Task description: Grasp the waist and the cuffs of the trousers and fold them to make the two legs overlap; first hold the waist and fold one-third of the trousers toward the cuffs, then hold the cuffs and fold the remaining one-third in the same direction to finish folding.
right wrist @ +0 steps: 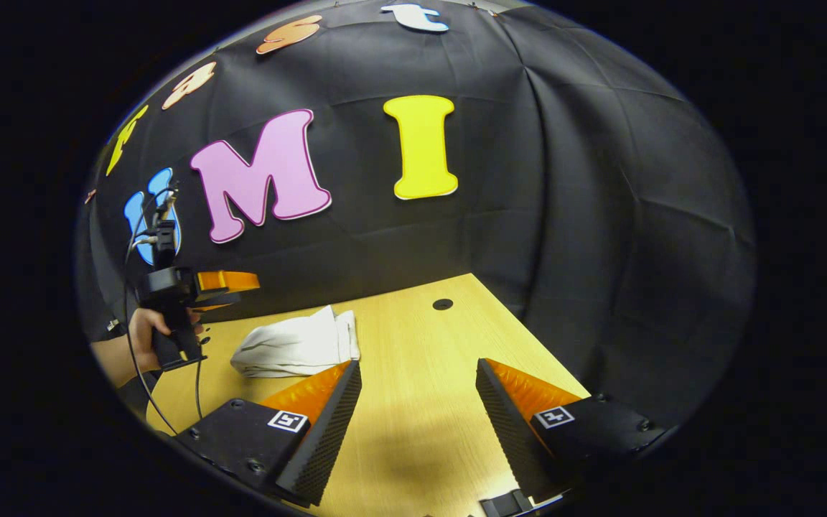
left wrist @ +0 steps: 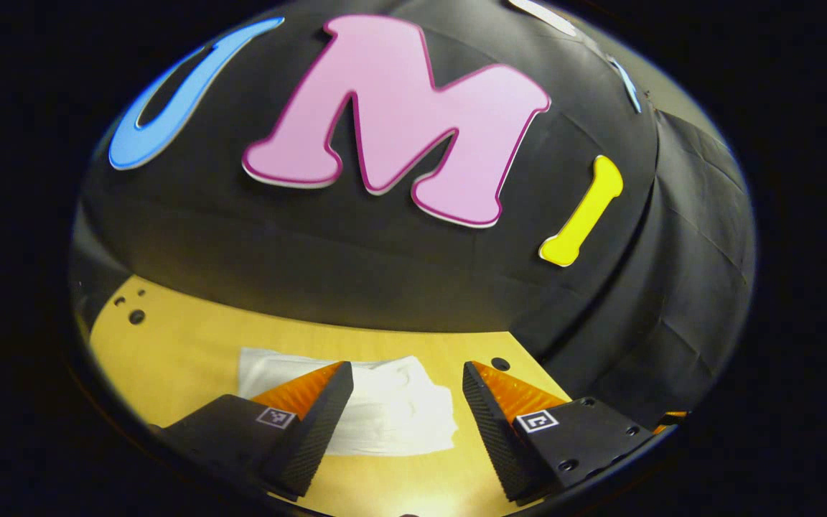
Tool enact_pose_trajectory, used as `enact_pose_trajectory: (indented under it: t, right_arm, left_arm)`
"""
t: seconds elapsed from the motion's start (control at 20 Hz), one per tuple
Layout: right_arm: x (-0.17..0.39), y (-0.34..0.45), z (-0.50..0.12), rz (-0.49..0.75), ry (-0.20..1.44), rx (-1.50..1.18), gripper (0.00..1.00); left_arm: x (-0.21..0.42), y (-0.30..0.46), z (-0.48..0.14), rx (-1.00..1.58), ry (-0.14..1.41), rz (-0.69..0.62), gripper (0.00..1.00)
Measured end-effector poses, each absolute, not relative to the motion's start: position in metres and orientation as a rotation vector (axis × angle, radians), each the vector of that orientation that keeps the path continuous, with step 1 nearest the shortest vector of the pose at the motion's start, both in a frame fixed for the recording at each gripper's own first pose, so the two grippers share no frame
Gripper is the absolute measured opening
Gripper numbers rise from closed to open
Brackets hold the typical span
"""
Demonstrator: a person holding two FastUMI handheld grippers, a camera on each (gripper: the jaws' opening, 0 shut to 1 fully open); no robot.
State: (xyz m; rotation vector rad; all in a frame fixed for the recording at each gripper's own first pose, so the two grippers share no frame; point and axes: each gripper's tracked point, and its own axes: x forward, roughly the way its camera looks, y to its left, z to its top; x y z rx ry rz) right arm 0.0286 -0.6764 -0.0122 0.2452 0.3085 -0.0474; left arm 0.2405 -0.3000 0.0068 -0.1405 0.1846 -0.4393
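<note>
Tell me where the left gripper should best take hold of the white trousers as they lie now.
The trousers lie as a compact folded bundle on the table, ahead of the open left gripper. Probably best to pinch the stacked layers at the near edge, coming in low from this side: it lies closest between the fingers. Which end is waist or cuffs cannot be told.

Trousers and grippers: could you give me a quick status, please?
Left hand-held gripper open, right hand-held gripper open, both holding nothing. White trousers folded, lying on table. Nothing in the way.
</note>
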Motion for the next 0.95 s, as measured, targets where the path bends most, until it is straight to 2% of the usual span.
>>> enact_pose_trajectory:
  t: [0.35,0.7,0.95]
  right_arm:
    - [-0.005,-0.630,0.019,-0.004,0.288,0.217,0.98]
    - [-0.065,-0.588,0.045,-0.006,0.238,0.198,0.98]
    - [-0.112,-0.563,0.044,-0.001,0.222,0.167,0.98]
  left_arm:
    - [0.115,-0.179,0.021,0.019,0.102,-0.295,0.97]
    - [-0.017,-0.097,-0.006,-0.168,0.106,-0.223,0.97]
    - [-0.068,-0.042,-0.040,-0.155,0.100,-0.136,0.97]
